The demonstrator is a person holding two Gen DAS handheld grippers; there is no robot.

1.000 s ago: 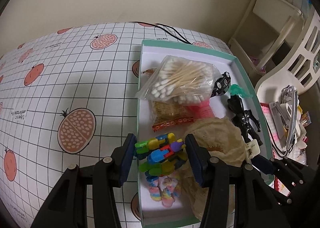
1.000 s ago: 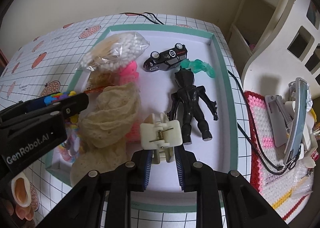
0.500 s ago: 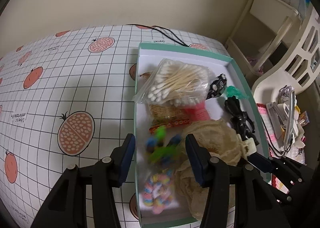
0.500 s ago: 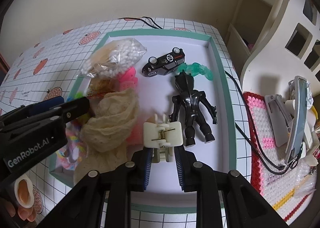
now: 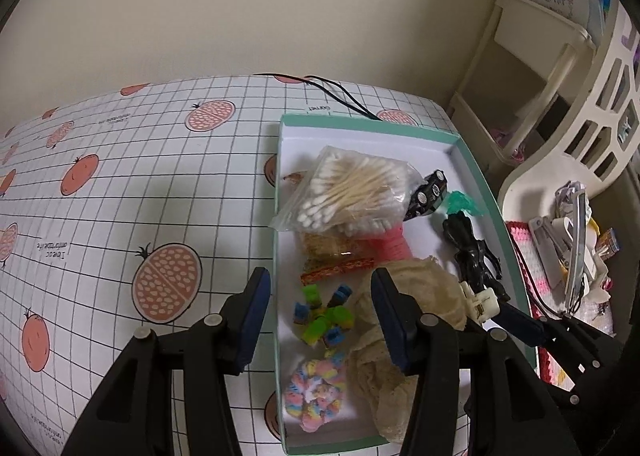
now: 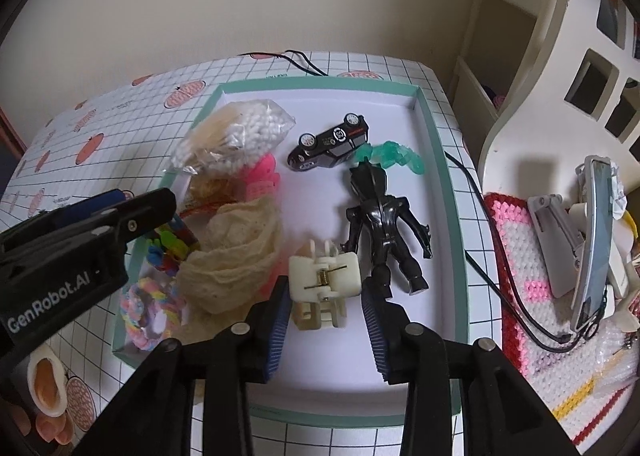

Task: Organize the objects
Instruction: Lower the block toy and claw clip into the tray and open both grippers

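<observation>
Left gripper (image 5: 320,308) spread over knobbly plastic link toy (image 5: 323,314), right gripper (image 6: 325,310) spread around boxy cream hair clip (image 6: 325,277)

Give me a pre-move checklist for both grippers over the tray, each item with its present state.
1. Left gripper open and empty: ok.
2. Colourful block toy lying inside the green-rimmed tray: ok.
3. Right gripper open: ok.
4. Cream hair claw clip free of the right gripper's pads: cannot tell, it sits right between them.
5. Clip on the tray floor, beside the black action figure: ok.
6. Nothing belonging in the tray left outside it: cannot tell.
</observation>
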